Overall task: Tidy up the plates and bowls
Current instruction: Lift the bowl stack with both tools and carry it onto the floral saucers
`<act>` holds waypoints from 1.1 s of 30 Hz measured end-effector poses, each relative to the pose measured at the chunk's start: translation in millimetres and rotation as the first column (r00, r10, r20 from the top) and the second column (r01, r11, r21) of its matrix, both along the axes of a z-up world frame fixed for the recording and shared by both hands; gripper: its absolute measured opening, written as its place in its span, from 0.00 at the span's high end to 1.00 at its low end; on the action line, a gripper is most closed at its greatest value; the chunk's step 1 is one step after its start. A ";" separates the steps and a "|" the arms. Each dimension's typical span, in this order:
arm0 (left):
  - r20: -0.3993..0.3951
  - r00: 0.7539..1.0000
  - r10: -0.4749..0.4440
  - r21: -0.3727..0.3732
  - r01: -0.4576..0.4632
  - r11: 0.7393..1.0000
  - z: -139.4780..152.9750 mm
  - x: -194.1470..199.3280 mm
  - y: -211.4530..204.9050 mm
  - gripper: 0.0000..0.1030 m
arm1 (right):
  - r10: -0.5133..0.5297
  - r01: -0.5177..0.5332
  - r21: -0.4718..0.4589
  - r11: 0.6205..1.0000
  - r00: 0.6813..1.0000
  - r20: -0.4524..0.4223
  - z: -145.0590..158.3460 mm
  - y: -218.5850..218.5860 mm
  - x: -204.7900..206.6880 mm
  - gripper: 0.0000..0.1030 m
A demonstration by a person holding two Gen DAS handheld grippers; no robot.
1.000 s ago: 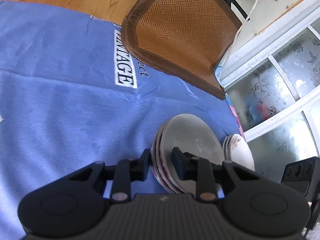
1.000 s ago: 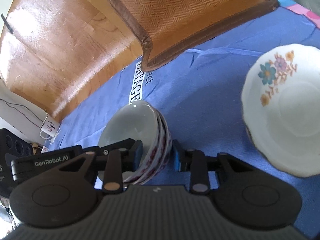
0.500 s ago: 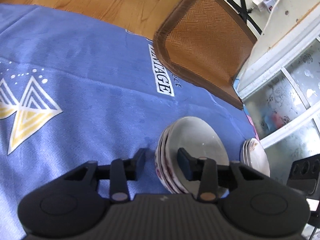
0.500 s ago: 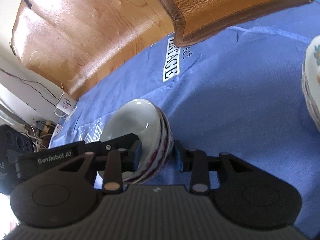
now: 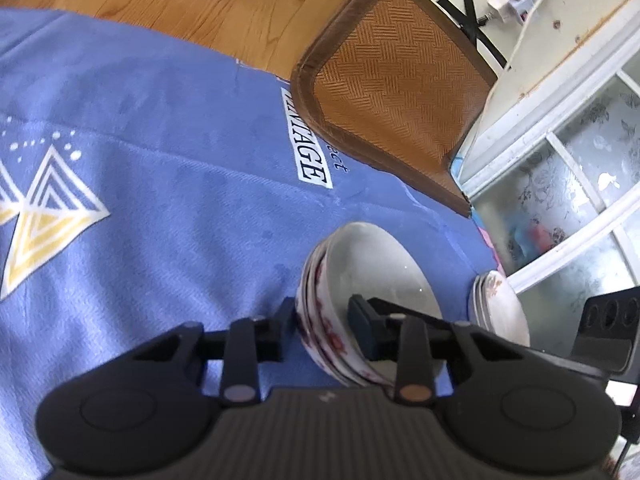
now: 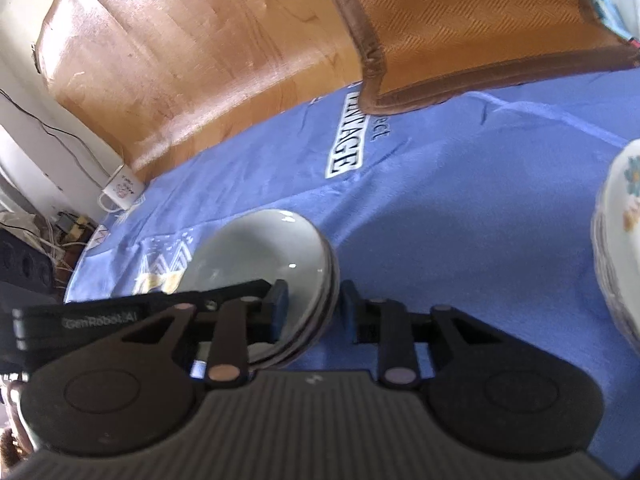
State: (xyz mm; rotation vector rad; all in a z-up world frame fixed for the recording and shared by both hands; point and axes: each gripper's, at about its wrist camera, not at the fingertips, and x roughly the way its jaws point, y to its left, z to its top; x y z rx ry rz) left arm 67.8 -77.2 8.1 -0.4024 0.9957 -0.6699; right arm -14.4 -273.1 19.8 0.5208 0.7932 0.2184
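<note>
A stack of white bowls with red flower marks [image 5: 360, 276] is held between both grippers over the blue cloth [image 5: 160, 208]. My left gripper [image 5: 322, 326] is shut on the stack's left rim, one finger inside and one outside. My right gripper [image 6: 310, 306] is shut on the opposite rim; the same stack shows in the right wrist view [image 6: 264, 256]. A stack of flowered plates [image 5: 500, 308] lies to the right on the cloth, and shows at the right edge of the right wrist view [image 6: 620, 256].
A brown woven chair seat [image 5: 392, 88] overlaps the cloth's far edge. A white glass-paned cabinet [image 5: 560, 184] stands at the right. Wooden floor [image 6: 180, 60] lies beyond the cloth, with a power strip and cables [image 6: 120, 190] at the left.
Both grippers have carried the bowl stack to the left, away from the flowered plates. The plates have slid toward the right edge of the right wrist view.
</note>
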 end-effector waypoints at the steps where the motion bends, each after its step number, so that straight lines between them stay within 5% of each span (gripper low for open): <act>1: -0.003 1.000 0.000 0.002 0.000 1.000 0.4 -0.1 0.0 0.72 | 0.005 -0.005 -0.011 1.000 1.000 0.000 1.2 1.4 -0.1 0.71; 9: 0.046 0.997 -0.062 0.050 0.060 0.997 28.3 -6.6 -36.6 0.71 | -0.042 0.043 -0.022 0.999 0.998 0.039 17.7 -22.9 -20.1 0.71; 18: 0.072 0.966 -0.249 0.021 0.248 0.969 60.1 -12.5 -139.7 0.71 | -0.231 0.238 -0.081 0.968 0.968 0.095 44.0 -100.9 -72.9 0.71; 25: -0.007 0.939 -0.343 0.019 0.344 0.939 45.1 -17.7 -211.2 0.71 | -0.340 0.342 -0.097 0.935 0.940 0.035 31.5 -148.6 -94.4 0.71; 33: -0.049 0.936 -0.349 0.077 0.352 0.933 29.8 -15.1 -231.4 0.71 | -0.351 0.349 -0.084 0.933 0.937 0.000 16.1 -160.7 -91.9 0.72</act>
